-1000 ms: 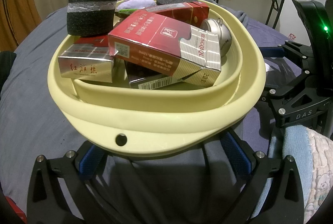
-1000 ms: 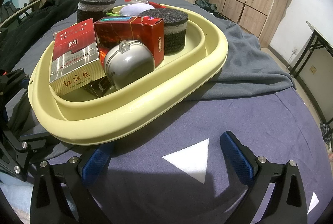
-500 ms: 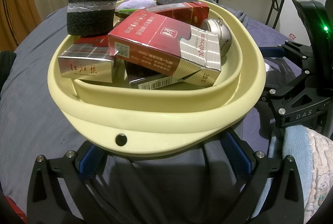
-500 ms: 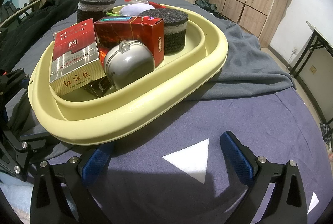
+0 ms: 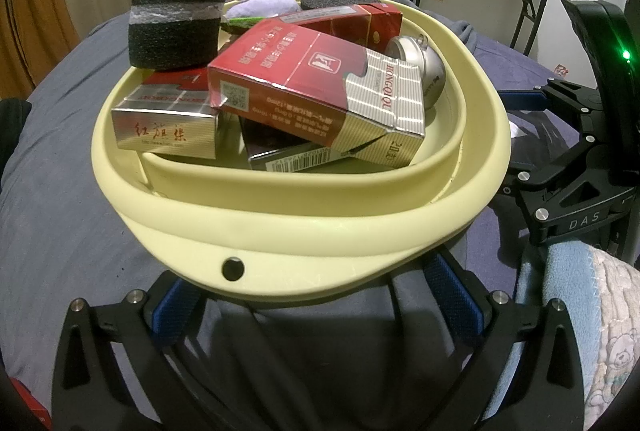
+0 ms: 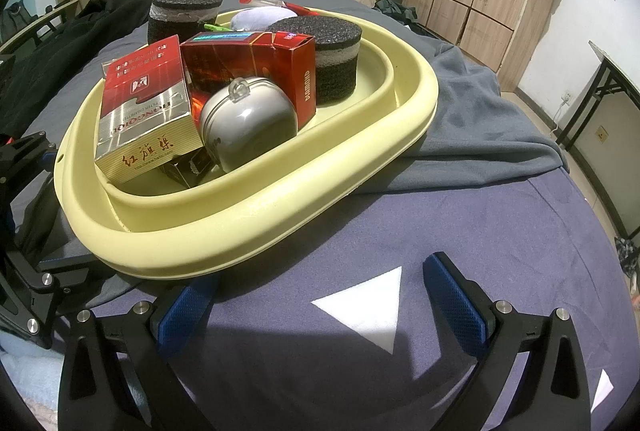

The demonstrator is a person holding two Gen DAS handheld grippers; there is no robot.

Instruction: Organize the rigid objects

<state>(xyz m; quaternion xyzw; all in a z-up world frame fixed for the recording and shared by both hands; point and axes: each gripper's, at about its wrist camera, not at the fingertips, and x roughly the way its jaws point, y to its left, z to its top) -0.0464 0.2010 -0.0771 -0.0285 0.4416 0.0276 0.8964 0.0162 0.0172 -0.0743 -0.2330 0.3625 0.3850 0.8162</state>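
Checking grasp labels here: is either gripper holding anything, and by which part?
Nothing is held. The left gripper is open beneath the basin rim, and the right gripper is open over the bedsheet.

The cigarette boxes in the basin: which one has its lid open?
The dark red DIAMOND box, standing upright behind the silver ball; its top flap is lifted.

Dim indoor light, sharp focus, heavy fisheye bending (dark corners).
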